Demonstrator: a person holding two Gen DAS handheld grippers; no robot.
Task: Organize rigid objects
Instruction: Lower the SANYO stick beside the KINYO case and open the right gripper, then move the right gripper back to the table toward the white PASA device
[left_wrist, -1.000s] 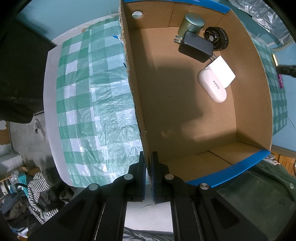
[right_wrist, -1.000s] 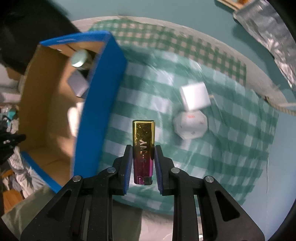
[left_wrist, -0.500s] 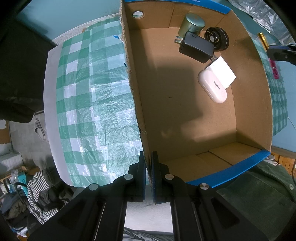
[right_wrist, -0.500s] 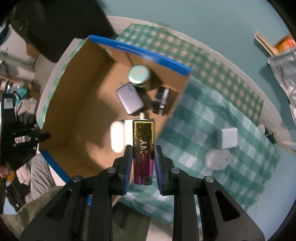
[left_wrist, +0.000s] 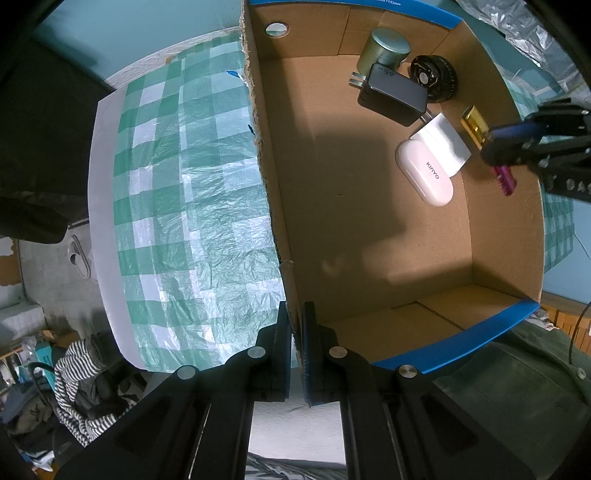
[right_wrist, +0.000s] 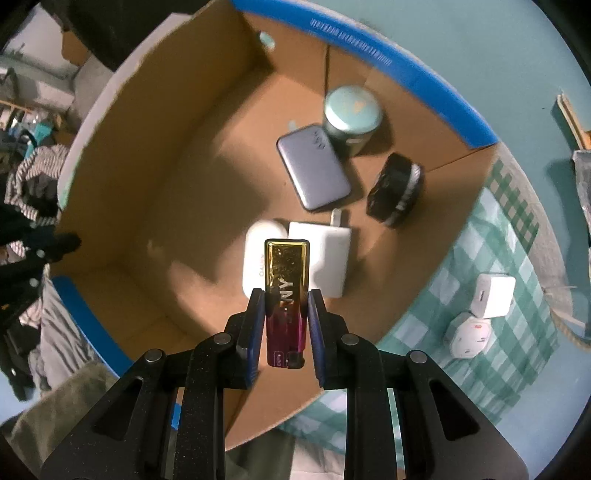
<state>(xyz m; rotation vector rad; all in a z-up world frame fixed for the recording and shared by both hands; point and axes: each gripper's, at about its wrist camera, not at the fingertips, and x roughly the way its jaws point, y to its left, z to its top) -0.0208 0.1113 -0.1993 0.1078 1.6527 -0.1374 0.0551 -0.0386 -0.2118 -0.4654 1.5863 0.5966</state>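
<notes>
My right gripper (right_wrist: 286, 295) is shut on a gold and magenta lighter (right_wrist: 286, 273) and holds it above the inside of the cardboard box (right_wrist: 155, 122), over a white case (right_wrist: 255, 258) and a white charger (right_wrist: 328, 254). In the left wrist view the lighter (left_wrist: 476, 123) and right gripper (left_wrist: 495, 146) come in over the box's right wall. My left gripper (left_wrist: 294, 321) is shut on the box's left wall (left_wrist: 275, 206). Inside lie a dark charger (left_wrist: 393, 94), a round tin (left_wrist: 386, 51) and a black disc (left_wrist: 434, 77).
The box stands on a green checked tablecloth (left_wrist: 184, 206). A white cube charger (right_wrist: 493, 295) and a white hexagonal plug (right_wrist: 469, 334) lie on the cloth right of the box. Clothes lie on the floor at the left (left_wrist: 77, 373).
My right gripper has carried the lighter from over the tablecloth leftwards to above the inside of the box. My left gripper has kept its hold on the box wall.
</notes>
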